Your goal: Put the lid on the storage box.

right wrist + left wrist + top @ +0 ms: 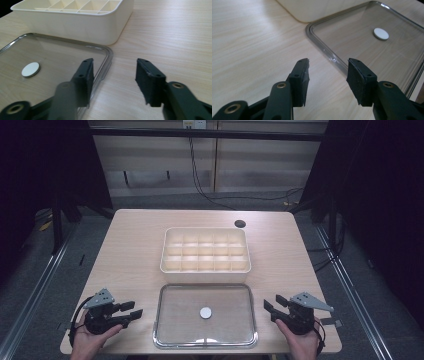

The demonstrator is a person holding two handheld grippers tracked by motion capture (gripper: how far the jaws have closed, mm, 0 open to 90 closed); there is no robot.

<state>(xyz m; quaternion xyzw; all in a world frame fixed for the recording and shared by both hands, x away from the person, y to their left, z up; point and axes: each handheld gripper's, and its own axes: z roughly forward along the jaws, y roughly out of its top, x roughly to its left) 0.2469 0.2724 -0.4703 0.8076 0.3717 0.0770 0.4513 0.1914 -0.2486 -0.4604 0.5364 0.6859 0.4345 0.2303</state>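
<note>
While both of your hands rest at the near edge of the table (130,245), the left gripper (131,312) sits just left of the clear lid (172,320) and the right gripper (270,307) just right of it, each pointing inward toward the lid. In the left gripper view, your left gripper (328,72) holds its jaws apart with nothing between the pads; bare wood and the lid's rim (324,51) show in the gap. In the right gripper view, your right gripper (115,72) likewise stands with its jaws parted and empty, one jaw over the lid's corner (107,53), the other over bare table (175,37). The lid lies flat on the table, between the two grippers, touched by neither as far as the views show. A small white disc (205,312) sits at its centre; whether it is a knob on the lid or something beneath it, I cannot tell. The cream compartment box (205,249) stands just beyond the lid, its near wall close beside the lid's far rim, its many cells appearing empty. A dark round hole (240,224) marks the table past the box's right corner.
</note>
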